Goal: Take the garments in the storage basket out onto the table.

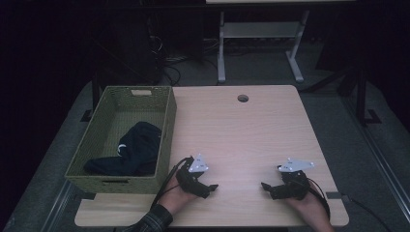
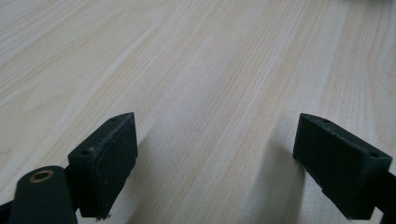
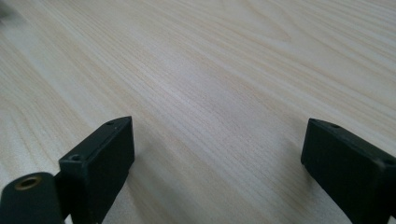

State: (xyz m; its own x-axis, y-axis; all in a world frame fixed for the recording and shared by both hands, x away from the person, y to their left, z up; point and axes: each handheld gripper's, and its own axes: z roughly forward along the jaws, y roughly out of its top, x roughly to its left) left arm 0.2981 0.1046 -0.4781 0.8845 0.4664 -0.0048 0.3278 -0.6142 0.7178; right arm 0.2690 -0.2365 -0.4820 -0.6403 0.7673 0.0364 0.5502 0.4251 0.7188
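Observation:
A green woven basket stands on the left part of the light wooden table, with a black garment crumpled inside it. My left gripper rests low on the table near the front edge, just right of the basket, its jaws pointing right. My right gripper lies near the front right, its jaws pointing left toward the other. Both grippers are open, with bare wood between the pads in the left gripper view and between the pads in the right gripper view.
A round cable hole sits near the table's far edge. Beyond the table stand a white desk frame and dark cables on the floor. Bare tabletop lies between the two grippers and behind them.

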